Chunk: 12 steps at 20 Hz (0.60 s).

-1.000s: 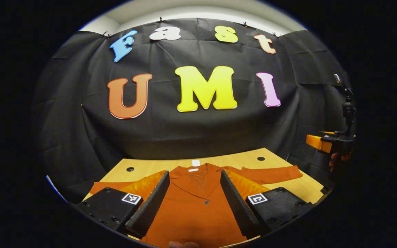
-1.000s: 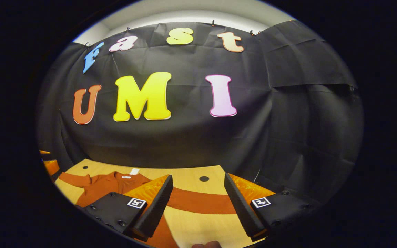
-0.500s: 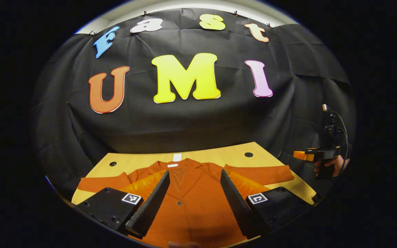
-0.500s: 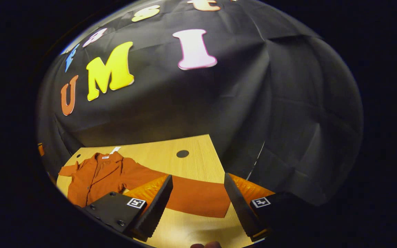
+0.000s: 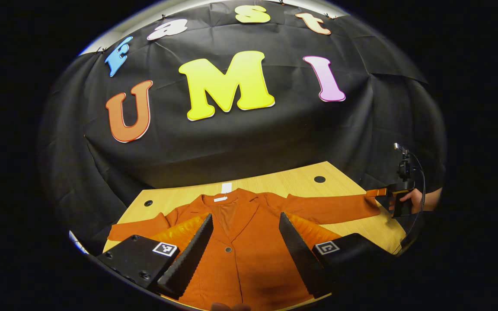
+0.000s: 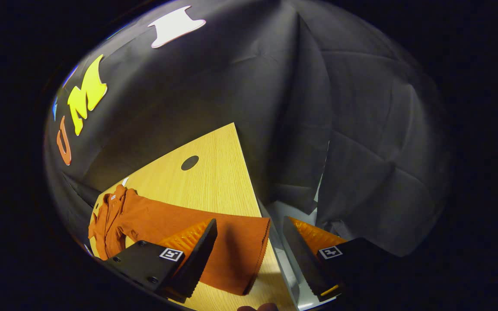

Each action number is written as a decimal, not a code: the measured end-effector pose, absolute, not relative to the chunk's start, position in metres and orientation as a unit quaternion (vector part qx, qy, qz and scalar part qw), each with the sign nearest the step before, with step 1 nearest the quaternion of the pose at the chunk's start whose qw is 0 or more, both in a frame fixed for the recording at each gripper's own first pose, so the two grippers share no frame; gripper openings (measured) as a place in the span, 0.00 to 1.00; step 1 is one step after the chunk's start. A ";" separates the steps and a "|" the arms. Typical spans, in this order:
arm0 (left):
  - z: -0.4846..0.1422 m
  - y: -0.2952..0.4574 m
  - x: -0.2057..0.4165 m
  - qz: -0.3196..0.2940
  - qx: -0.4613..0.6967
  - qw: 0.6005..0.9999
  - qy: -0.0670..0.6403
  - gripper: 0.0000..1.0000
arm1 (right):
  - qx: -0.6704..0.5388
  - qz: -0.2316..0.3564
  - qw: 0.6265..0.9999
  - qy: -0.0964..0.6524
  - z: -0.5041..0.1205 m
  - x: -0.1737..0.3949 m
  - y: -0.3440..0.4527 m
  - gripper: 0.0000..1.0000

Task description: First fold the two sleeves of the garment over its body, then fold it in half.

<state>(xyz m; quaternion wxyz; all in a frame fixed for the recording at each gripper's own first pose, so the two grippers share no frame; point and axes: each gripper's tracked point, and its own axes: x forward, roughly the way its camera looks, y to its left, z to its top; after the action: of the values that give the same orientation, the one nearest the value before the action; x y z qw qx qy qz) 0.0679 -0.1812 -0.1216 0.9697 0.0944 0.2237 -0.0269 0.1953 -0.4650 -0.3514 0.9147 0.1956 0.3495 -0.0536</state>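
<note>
Rust-orange garment (image 5: pixel 249 242), a buttoned jacket with lapels, lies flat and face up on the light wooden table (image 5: pixel 301 183), collar toward the booth's black cloth wall (image 5: pixel 240 142) and both sleeves spread outward, neither folded over the body. Small white label (image 5: pixel 226 187) rests on the tabletop just beyond the collar. Round dark cable hole (image 5: pixel 319 179) sits in the far right part of the table; a second one (image 5: pixel 148 203) sits at the far left. In the left gripper view, the left gripper (image 5: pixel 245 246) hangs above the jacket's front, fingers spread wide apart with nothing between them, the button placket visible in the gap. At the right edge of the same view, the right gripper (image 5: pixel 378 192) is held by a hand (image 5: pixel 413 199) at the cuff end of the garment's outstretched sleeve (image 5: pixel 331 207). In the right gripper view, that sleeve (image 6: pixel 214 233) stretches across the table to the corner nearest the camera, its cuff edge (image 6: pixel 261 255) lying in the gap between the right gripper's (image 6: pixel 249 255) fingers, which stand well apart; one finger overlaps the cloth, the other hangs past the table's edge. Contact between either finger and the sleeve cannot be told.
</note>
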 end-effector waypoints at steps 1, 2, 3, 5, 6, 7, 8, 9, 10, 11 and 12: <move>-0.121 -0.183 0.069 -0.029 0.091 0.970 0.225 0.99 | 0.211 -0.050 0.910 0.352 -0.355 0.196 -0.462 0.94; -0.122 -0.183 0.070 -0.028 0.092 0.969 0.228 0.99 | 0.217 -0.048 0.907 0.357 -0.361 0.198 -0.461 0.97; -0.124 -0.182 0.069 -0.026 0.096 0.968 0.231 0.99 | 0.215 -0.048 0.905 0.365 -0.368 0.198 -0.460 0.96; -0.130 -0.179 0.070 -0.024 0.095 0.966 0.240 0.99 | 0.227 -0.053 0.898 0.372 -0.371 0.203 -0.456 0.88; -0.133 -0.180 0.071 -0.025 0.088 0.965 0.244 1.00 | 0.231 -0.061 0.895 0.376 -0.366 0.200 -0.460 0.83; -0.134 -0.178 0.071 -0.023 0.084 0.965 0.246 0.99 | 0.226 -0.069 0.897 0.375 -0.365 0.199 -0.463 0.77; -0.135 -0.174 0.072 -0.020 0.084 0.964 0.250 0.99 | 0.212 -0.074 0.900 0.375 -0.365 0.198 -0.468 0.71; -0.134 -0.171 0.072 -0.015 0.085 0.964 0.251 0.99 | 0.190 -0.080 0.904 0.375 -0.360 0.196 -0.472 0.53; -0.132 -0.168 0.073 -0.011 0.085 0.965 0.248 1.00 | 0.162 -0.088 0.909 0.375 -0.357 0.194 -0.478 0.44; -0.131 -0.166 0.073 -0.009 0.085 0.966 0.245 1.00 | 0.148 -0.082 0.914 0.369 -0.350 0.196 -0.478 0.30; -0.131 -0.165 0.074 -0.007 0.084 0.966 0.244 0.99 | 0.150 -0.072 0.915 0.369 -0.342 0.196 -0.467 0.16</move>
<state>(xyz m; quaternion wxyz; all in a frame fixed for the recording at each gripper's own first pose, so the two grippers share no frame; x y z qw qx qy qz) 0.0740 -0.1653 -0.1310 0.9662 0.0840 0.2435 -0.0074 0.1962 -0.4666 -0.3422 0.9146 0.1498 0.3687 -0.0722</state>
